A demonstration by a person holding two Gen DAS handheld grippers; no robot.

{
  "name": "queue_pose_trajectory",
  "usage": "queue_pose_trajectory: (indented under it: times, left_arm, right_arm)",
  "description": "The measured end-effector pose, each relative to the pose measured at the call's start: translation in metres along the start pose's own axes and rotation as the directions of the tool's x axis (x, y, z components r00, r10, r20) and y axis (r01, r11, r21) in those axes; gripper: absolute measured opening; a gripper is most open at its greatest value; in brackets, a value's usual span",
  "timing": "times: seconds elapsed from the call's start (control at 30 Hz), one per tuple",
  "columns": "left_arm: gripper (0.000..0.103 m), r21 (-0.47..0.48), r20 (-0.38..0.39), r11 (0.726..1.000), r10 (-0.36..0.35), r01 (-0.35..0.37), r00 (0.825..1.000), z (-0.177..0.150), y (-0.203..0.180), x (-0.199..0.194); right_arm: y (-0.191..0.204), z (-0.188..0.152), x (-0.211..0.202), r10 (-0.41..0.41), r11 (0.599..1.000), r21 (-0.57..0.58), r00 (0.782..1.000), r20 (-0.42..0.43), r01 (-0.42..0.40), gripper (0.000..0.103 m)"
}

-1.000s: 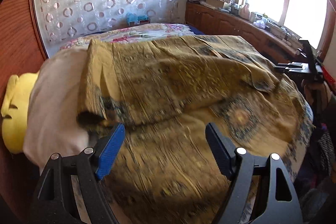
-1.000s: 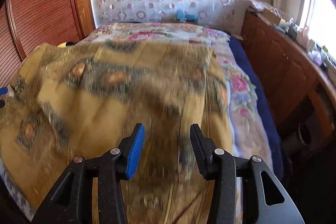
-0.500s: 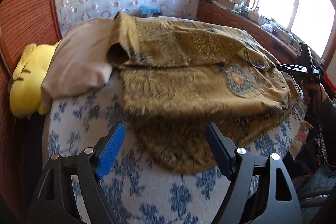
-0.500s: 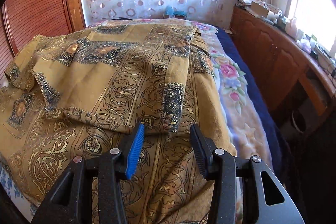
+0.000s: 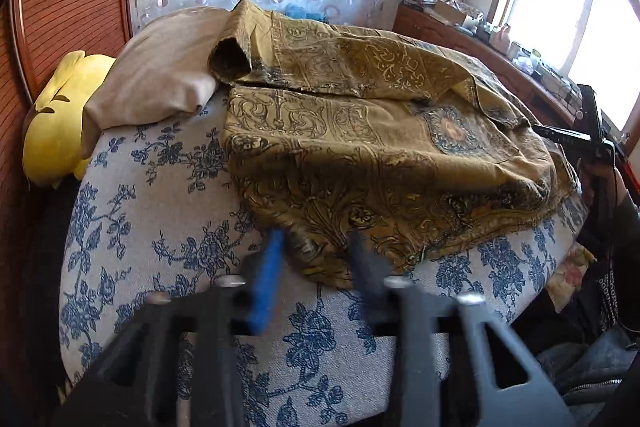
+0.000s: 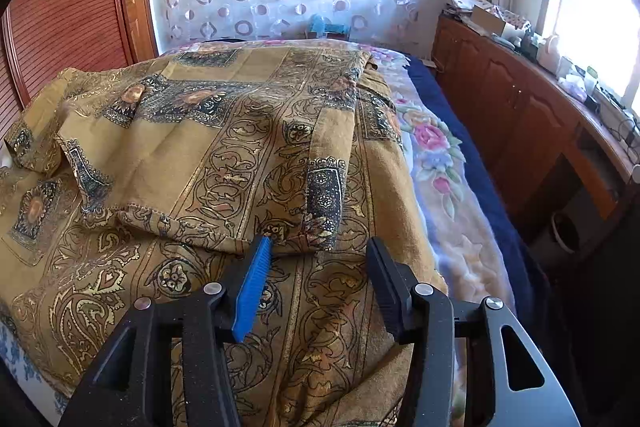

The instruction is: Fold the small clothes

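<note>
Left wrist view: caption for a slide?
Left gripper closing over the near hem of the gold patterned garment on the floral bedspread.

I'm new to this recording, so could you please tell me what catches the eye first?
A gold patterned garment sprawls part-folded across the bed. A beige pillow and a yellow cushion lie at its far left, and a bright window glares on the right.

The right gripper (image 6: 318, 247), jaws parted, hovers at six o'clock over the folded ochre garment (image 6: 208, 167).
</note>
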State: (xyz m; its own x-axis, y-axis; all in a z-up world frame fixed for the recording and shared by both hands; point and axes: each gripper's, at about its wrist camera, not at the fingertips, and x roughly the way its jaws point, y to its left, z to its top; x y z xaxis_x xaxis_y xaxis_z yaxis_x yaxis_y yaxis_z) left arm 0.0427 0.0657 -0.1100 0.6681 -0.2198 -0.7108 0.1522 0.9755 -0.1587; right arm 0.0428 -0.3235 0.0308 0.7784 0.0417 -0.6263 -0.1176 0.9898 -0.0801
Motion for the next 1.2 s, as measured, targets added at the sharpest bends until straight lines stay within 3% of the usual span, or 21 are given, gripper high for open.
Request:
queue_pose_trajectory:
  times: [0.03, 0.33, 0.43, 0.57, 0.6, 0.67, 0.73, 0.8, 0.9, 1.2]
  left_arm:
    - [0.007, 0.004, 0.0, 1.0, -0.004, 0.004, 1.0, -0.001, 0.0, 0.0]
    - [0.005, -0.061, 0.071, 0.997, -0.05, 0.055, 0.996, -0.001, 0.028, -0.047]
    - [0.005, -0.071, 0.062, 0.995, -0.062, 0.066, 0.996, -0.001, 0.03, -0.052]
    - [0.005, -0.052, 0.055, 0.999, -0.009, 0.012, 0.998, 0.003, 0.026, -0.05]
    - [0.007, -0.057, 0.06, 0.998, -0.013, 0.016, 0.998, 0.005, 0.027, -0.05]
    - [0.022, -0.054, 0.074, 0.998, -0.015, 0.019, 0.997, 0.009, 0.028, -0.051]
    - [0.042, -0.037, 0.09, 0.999, -0.007, 0.01, 0.996, 0.013, 0.027, -0.051]
    - [0.047, -0.017, 0.098, 1.0, -0.008, 0.01, 0.995, 0.02, 0.025, -0.048]
    - [0.077, 0.0, 0.089, 1.0, 0.017, -0.017, 0.996, 0.03, 0.021, -0.039]
    - [0.078, 0.047, 0.087, 0.998, 0.029, -0.033, 0.996, 0.06, 0.009, -0.011]
  right_arm:
    - [0.0, 0.0, 0.0, 0.002, 1.0, 0.002, 1.0, -0.001, -0.002, 0.052]
    - [0.001, 0.0, 0.003, 0.01, 1.0, 0.007, 1.0, -0.003, -0.01, 0.052]
    - [0.001, -0.001, 0.003, 0.012, 1.0, 0.008, 1.0, -0.003, -0.012, 0.052]
    - [0.001, -0.001, 0.003, 0.012, 1.0, 0.009, 1.0, -0.004, -0.012, 0.052]
    - [0.001, -0.001, 0.003, 0.013, 1.0, 0.01, 1.0, -0.004, -0.013, 0.052]
    - [0.001, 0.0, 0.003, 0.014, 1.0, 0.01, 1.0, -0.004, -0.013, 0.052]
    - [0.001, 0.0, 0.003, 0.013, 1.0, 0.01, 1.0, -0.004, -0.013, 0.052]
    - [0.0, 0.0, 0.003, 0.014, 1.0, 0.01, 1.0, -0.004, -0.014, 0.052]
    - [0.0, 0.0, 0.004, 0.014, 1.0, 0.01, 1.0, -0.004, -0.014, 0.053]
    - [0.0, 0.0, 0.004, 0.015, 1.0, 0.01, 1.0, -0.004, -0.015, 0.053]
